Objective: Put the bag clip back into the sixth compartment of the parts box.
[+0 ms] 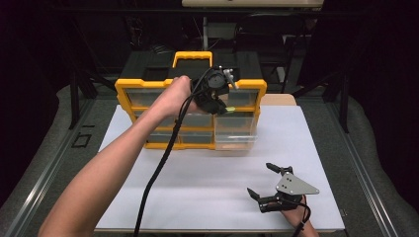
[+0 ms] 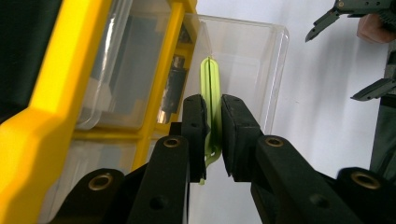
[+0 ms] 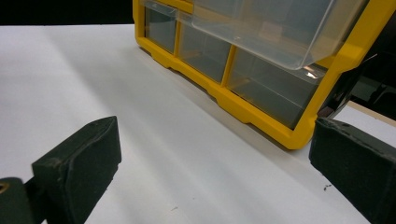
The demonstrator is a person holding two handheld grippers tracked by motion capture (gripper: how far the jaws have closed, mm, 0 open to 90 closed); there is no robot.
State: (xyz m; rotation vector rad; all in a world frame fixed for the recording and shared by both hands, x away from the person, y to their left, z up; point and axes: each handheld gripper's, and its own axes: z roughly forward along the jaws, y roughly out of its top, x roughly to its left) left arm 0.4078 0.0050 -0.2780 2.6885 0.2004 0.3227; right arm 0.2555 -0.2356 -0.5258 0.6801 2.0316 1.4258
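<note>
A dark room around a white table top

The white table top (image 1: 207, 182) fills the centre of the high view, and the light falls on it, while the rest stays nearly black. At 9 o'clock and at 3 o'clock grey floor (image 1: 47, 148) with metal rails (image 1: 44, 170) runs along the table. At 12 o'clock dark frames (image 1: 291, 44) stand, and a pale panel (image 1: 252, 2) is above them.
</note>
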